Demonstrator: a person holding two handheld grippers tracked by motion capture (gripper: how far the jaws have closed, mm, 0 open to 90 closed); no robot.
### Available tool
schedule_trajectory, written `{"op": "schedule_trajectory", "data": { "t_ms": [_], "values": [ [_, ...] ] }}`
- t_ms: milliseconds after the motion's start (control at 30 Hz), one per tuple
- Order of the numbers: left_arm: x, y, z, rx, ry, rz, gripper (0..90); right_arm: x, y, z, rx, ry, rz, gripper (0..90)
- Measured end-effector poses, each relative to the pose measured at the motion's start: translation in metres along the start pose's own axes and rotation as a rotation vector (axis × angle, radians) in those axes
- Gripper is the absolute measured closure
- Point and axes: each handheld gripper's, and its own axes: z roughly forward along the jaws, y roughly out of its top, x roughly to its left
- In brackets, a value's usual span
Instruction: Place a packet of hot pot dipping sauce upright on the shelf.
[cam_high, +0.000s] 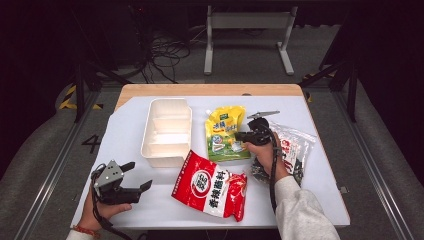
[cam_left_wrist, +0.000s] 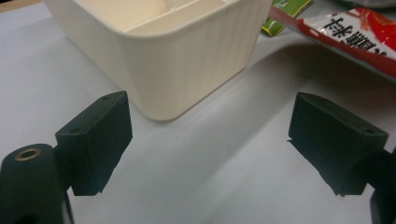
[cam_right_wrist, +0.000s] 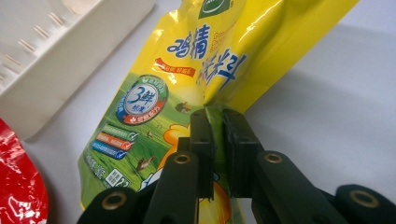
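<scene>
Now right gripper (cam_right_wrist: 217, 116) pinches yellow pouch (cam_right_wrist: 196, 88) edge; lift slow, w/ grip firm, toward tray (cam_high: 167, 131) at left. Left gripper (cam_left_wrist: 210, 140) wide, idle.

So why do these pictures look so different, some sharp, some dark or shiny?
High view: the white table is brightly lit while the floor around it falls into darkness. Left gripper view: the cream tray casts a soft shadow, and the near black jaws look slightly blurred. Right gripper view: glare streaks the yellow pouch, pinched by the right gripper; the red bag glints.
</scene>
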Motion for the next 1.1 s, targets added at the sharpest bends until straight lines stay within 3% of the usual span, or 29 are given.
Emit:
{"op": "schedule_trajectory", "data": {
  "t_ms": [300,433,567,667,733,767,833,900,1033,1100],
  "values": [
    [-0.006,0.004,0.008,0.022,-0.027,0.026,14.2,0.002,-0.001,0.0,-0.042,-0.003,0.005,83.1],
    [-0.01,0.002,0.009,0.037,-0.062,0.026,14.6,0.002,-0.004,0.003,-0.023,-0.016,0.001,82.9],
    [-0.023,-0.005,0.013,0.066,-0.143,0.021,15.2,0.001,-0.006,0.006,-0.014,-0.028,0.005,82.6],
    [-0.041,-0.01,0.018,0.104,-0.224,0.024,15.6,0.002,-0.007,0.007,-0.005,-0.039,-0.001,82.6],
    [-0.056,-0.009,0.024,0.111,-0.306,0.006,16.4,0.003,-0.007,0.008,-0.001,-0.044,-0.005,82.5],
    [-0.056,-0.009,0.024,0.111,-0.306,0.006,17.0,0.003,-0.007,0.008,-0.001,-0.044,-0.005,82.5],
    [-0.07,-0.007,0.03,0.127,-0.356,0.003,17.0,0.003,-0.007,0.008,0.003,-0.047,-0.008,82.4],
    [-0.079,-0.006,0.035,0.145,-0.367,0.01,17.0,0.003,-0.007,0.008,0.006,-0.048,-0.008,82.2],
    [-0.09,0.002,0.048,0.11,-0.415,-0.09,16.4,0.003,-0.007,0.009,0.01,-0.063,-0.016,80.9],
    [-0.091,0.003,0.05,0.106,-0.414,-0.108,16.4,0.004,-0.006,0.008,0.006,-0.069,-0.011,79.9]
  ]
}}
